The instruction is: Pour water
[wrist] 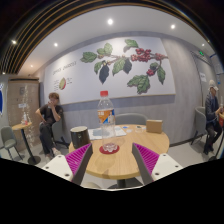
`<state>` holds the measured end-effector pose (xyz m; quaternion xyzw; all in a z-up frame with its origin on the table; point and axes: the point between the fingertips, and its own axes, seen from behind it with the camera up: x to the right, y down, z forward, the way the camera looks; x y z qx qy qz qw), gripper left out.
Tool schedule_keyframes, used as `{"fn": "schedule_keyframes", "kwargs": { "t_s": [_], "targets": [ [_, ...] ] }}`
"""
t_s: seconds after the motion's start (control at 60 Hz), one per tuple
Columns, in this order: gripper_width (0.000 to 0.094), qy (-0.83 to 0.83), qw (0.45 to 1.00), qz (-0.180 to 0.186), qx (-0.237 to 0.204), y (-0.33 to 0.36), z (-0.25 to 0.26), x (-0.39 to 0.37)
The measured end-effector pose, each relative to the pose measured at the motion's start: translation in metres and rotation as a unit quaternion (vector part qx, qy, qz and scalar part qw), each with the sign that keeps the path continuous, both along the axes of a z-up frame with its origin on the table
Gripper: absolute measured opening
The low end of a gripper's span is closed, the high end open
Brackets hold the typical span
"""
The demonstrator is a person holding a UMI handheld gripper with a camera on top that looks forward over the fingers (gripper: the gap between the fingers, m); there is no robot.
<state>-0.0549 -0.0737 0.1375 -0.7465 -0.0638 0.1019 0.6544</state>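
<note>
Gripper (111, 158) open & empty, fingers spread low-center toward bottle (104, 112) upright mid-frame on round table (120, 165), black cup (79, 136) to its left w/ room for pouring.

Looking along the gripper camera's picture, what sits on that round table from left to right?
Dark cup, then clear plastic water bottle with red label, then tan box-shaped thing, all on the round wooden table, beyond the open gripper.
</note>
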Motion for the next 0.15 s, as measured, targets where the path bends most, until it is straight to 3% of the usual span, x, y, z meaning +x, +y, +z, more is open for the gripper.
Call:
{"fn": "schedule_keyframes", "kwargs": {
  "t_s": [0.15],
  "targets": [
    [0.0852, -0.008, 1.0, -0.016, 0.002, -0.036, -0.002, 0.021]
  ]
}}
